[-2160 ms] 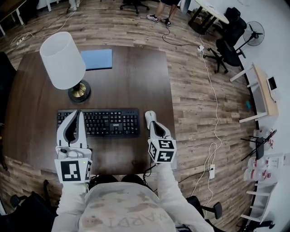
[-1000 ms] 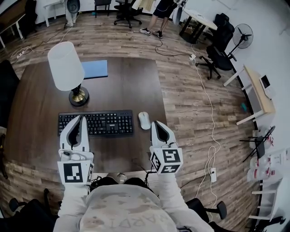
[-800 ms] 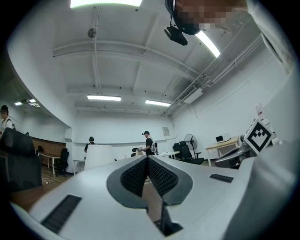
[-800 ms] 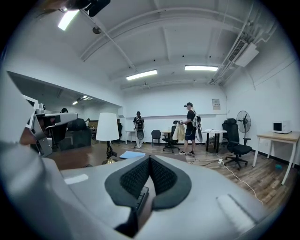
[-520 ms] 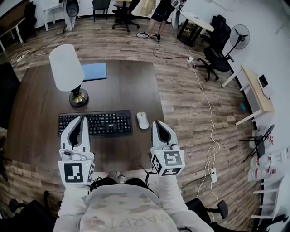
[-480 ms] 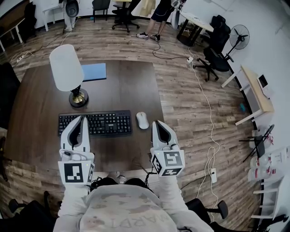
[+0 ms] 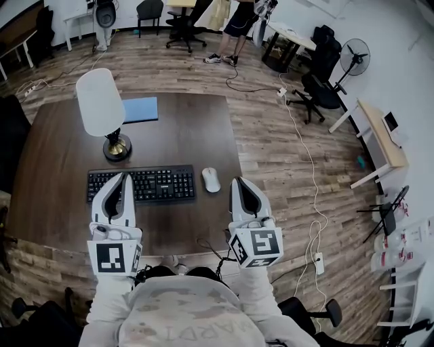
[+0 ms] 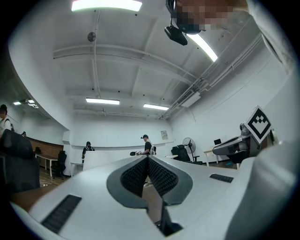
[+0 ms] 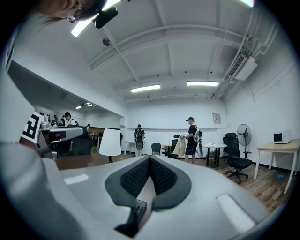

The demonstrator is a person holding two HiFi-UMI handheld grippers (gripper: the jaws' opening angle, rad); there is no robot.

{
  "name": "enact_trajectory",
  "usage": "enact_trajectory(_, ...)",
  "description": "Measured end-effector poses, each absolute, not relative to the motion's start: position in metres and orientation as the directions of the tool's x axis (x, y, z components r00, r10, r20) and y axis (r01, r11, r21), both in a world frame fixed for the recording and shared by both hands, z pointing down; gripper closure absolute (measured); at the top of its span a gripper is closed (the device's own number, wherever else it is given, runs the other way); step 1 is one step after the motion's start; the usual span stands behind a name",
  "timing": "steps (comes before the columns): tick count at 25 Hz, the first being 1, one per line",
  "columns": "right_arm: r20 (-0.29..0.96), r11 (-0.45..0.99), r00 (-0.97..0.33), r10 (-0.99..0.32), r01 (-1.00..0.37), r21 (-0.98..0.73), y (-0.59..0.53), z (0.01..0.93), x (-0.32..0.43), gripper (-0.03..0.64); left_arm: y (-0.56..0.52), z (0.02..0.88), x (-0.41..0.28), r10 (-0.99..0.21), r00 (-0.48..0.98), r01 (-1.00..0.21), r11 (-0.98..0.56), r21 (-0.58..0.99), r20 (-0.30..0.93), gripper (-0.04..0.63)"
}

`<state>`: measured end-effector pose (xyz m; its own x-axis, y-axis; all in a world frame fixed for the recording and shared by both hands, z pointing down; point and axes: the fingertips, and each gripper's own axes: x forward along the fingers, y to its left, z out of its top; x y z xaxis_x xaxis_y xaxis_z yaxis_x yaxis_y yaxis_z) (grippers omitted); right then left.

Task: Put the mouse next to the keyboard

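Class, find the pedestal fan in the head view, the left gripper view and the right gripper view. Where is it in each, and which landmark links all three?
Head view: the pedestal fan stands at the upper right, near the wall.
Left gripper view: the fan is right of centre, at the far wall.
Right gripper view: the fan is at mid-right.
Shared landmark: the standing person to the fan's left.

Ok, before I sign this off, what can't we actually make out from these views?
- Small white mouse: head view only, too small to show buttons or a cable; both gripper views look over the desk.
- Black keyboard, left keys: covered by the shut left gripper in the head view.
- Dark wooden table, near edge: partly behind the right gripper and the person's torso.
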<state>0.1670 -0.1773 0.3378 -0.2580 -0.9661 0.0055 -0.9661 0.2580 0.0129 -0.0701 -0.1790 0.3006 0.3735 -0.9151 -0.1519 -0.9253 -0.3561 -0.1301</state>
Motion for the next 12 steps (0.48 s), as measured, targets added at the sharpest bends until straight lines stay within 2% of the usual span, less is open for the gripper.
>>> enact_trajectory(12,-0.059,0.265,-0.267,-0.962,-0.964,0.034,-0.154,0.311,0.168,0.607,-0.164,0.291,-0.063,-0.905,0.388,-0.920,-0.369,-0.132,-0.176,0.589)
